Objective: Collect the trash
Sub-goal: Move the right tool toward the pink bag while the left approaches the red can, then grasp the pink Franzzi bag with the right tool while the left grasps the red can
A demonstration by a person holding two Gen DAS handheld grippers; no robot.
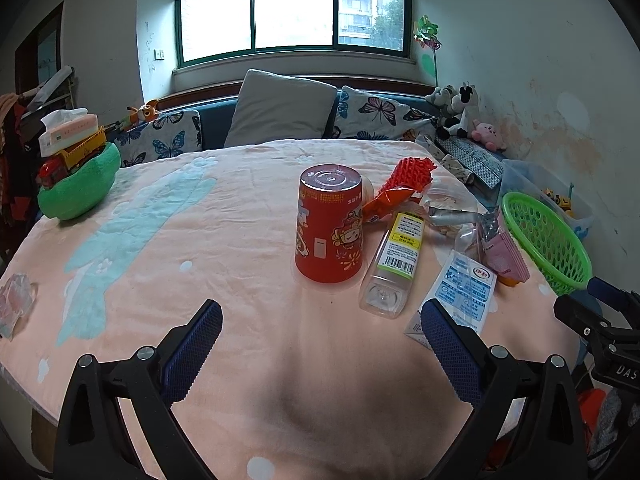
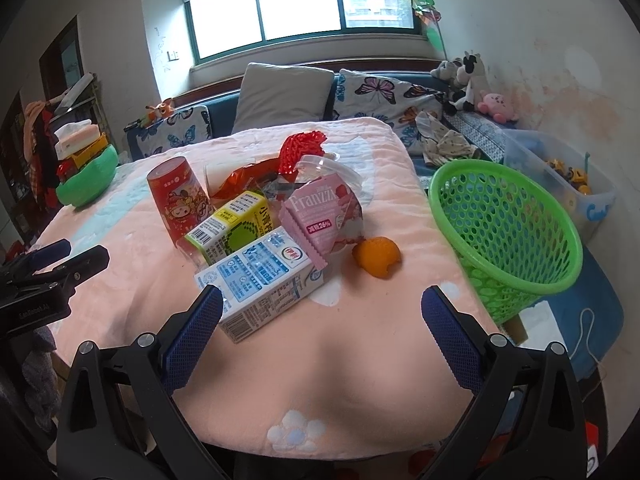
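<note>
Trash lies in a heap on the pink-blanketed table: an upturned red paper cup, a clear bottle with a yellow-green label, a white and blue milk carton, a pink Franzzi wrapper, an orange peel and a red foam net. A green mesh basket leans at the table's right edge. My left gripper hangs open in front of the red cup. My right gripper is open, its left finger by the milk carton.
A green bowl with toy trucks and a tissue pack sits at the far left. A crumpled wrapper lies on the left edge. Behind the table stand a sofa with cushions, plush toys and a clear toy bin.
</note>
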